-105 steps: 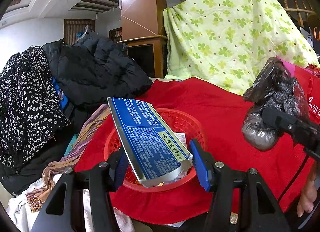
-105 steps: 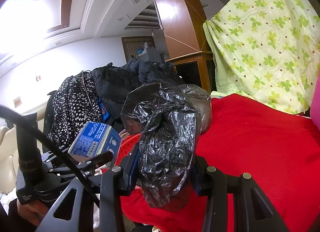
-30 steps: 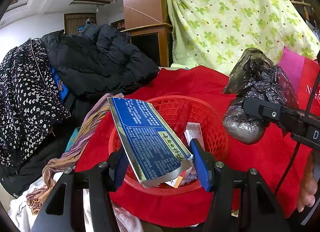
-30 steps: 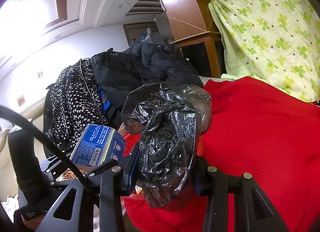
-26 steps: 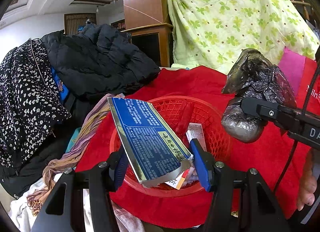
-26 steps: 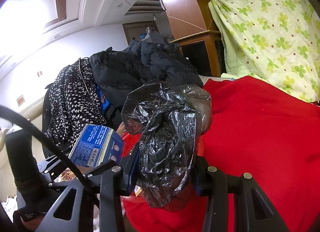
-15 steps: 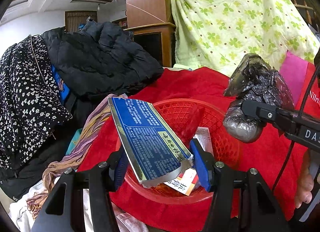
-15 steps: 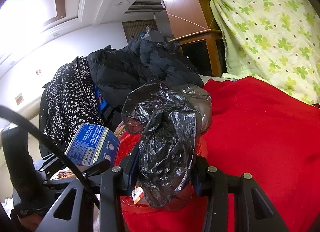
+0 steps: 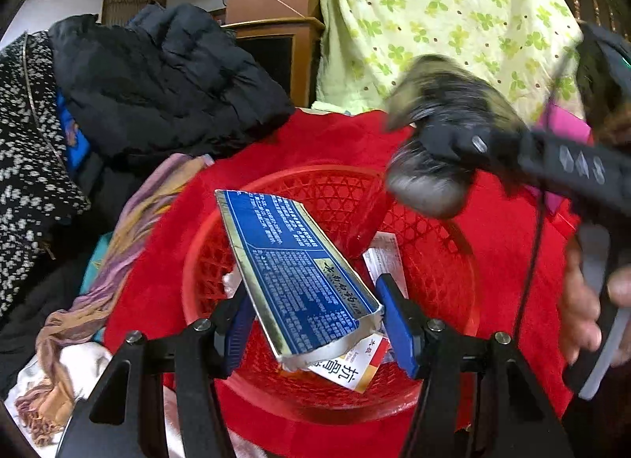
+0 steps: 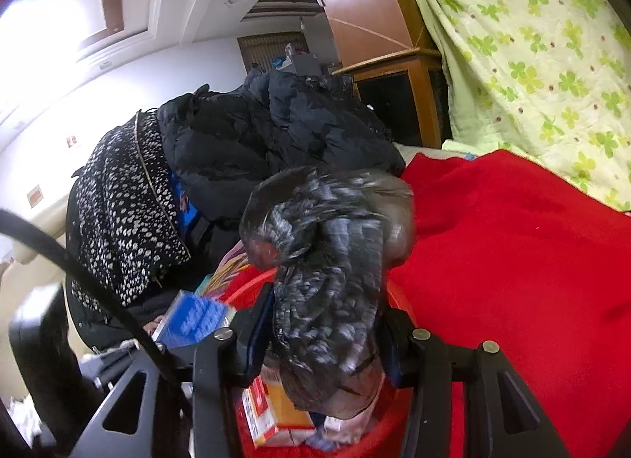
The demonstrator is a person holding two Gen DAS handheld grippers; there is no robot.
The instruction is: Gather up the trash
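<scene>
Over the red basket, on the red cloth, both grippers hang with trash between their fingers; the left gripper has the blue carton standing slantwise between its blue pads, low end at the pads, high end toward the basket's far rim; its jaws have just eased slightly apart, and whether the pads still press the carton I cannot tell; the right gripper carries the black plastic bag, crumpled and blurred, above the basket's right rim as seen from the left wrist; its jaws have just been widening with the bag still between them, and whether they still pinch it I cannot tell; inside the basket lie a white and red box with Chinese print and a slip of white paper; left of the basket, a striped scarf trails off the cloth; beyond it sit a black padded jacket and a black floral garment; behind the basket hangs a green clover-print sheet.
</scene>
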